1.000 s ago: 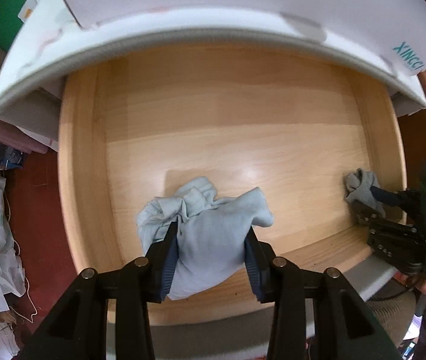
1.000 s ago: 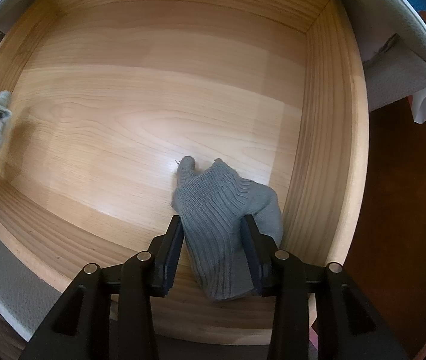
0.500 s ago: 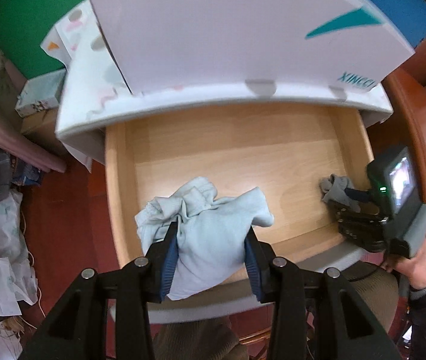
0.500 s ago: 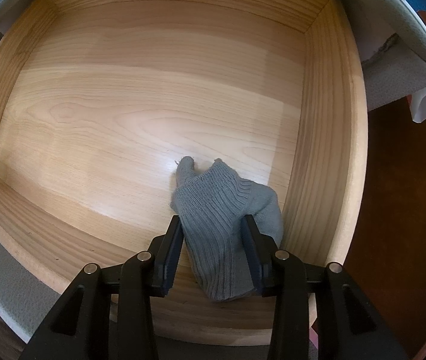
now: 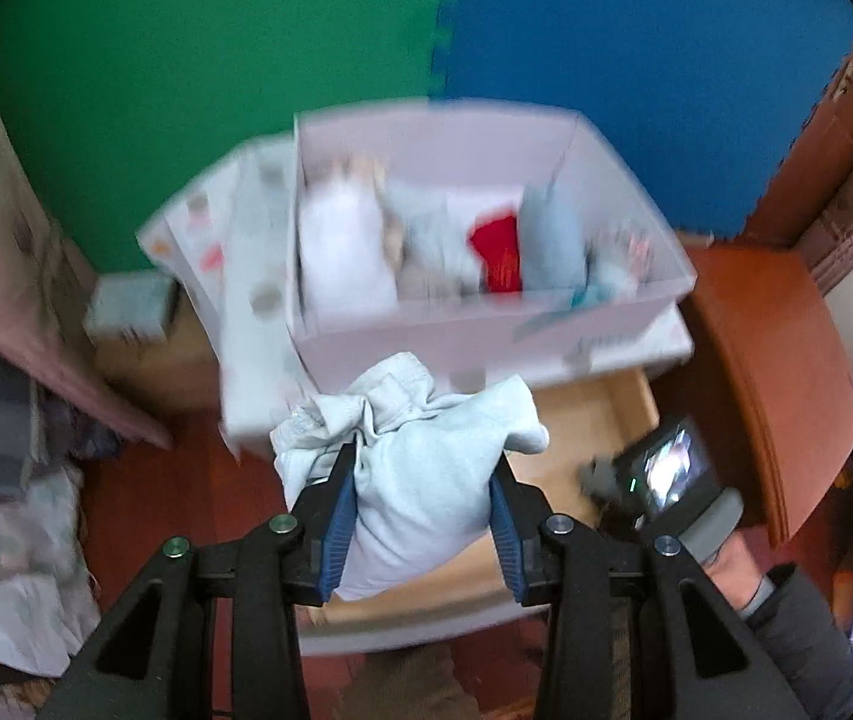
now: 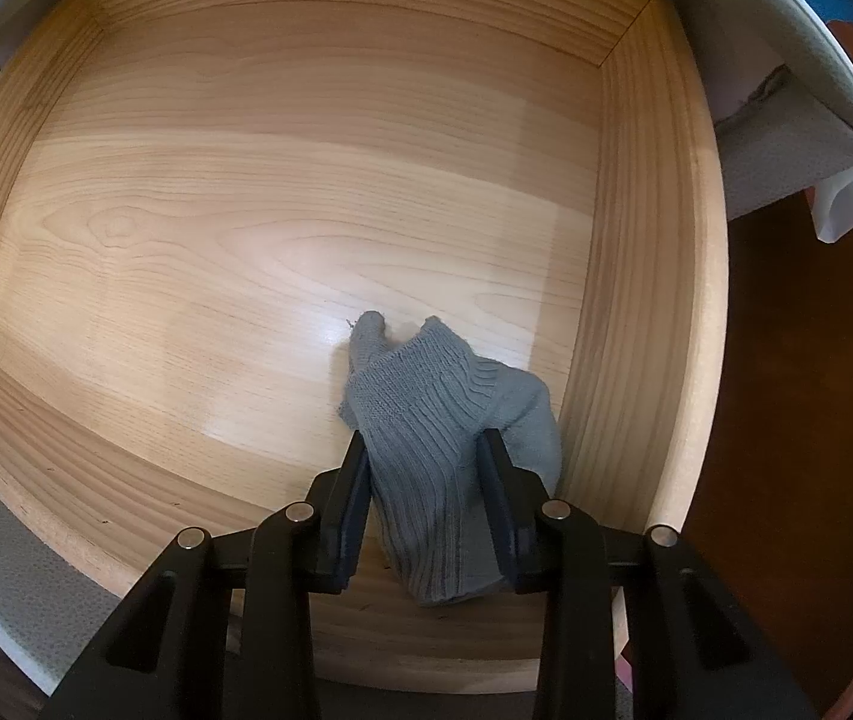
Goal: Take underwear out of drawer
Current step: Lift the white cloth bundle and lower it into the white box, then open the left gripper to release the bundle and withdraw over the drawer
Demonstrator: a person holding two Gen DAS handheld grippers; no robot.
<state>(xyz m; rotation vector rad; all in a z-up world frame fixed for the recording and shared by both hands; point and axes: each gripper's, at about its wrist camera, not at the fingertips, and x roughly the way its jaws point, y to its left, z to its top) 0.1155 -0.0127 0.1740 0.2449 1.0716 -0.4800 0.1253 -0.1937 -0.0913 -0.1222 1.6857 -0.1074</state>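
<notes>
Wooden drawer [image 6: 306,192] floor bare except the right side. Left gripper [image 5: 423,516] clamped on pale-blue underwear [image 5: 420,468], held well above the drawer near the white storage box [image 5: 486,336]. Right gripper [image 6: 426,504] closed on grey ribbed knit garment [image 6: 432,420], low by the right wall. Lift it straight up, clear the wall, keep the squeeze firm so the fabric doesn't slip.

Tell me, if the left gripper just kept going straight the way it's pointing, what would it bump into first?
Probably the white box of folded clothes, straight ahead of the left gripper and its pale blue underwear. The picture is blurred, so depth is uncertain.
</notes>
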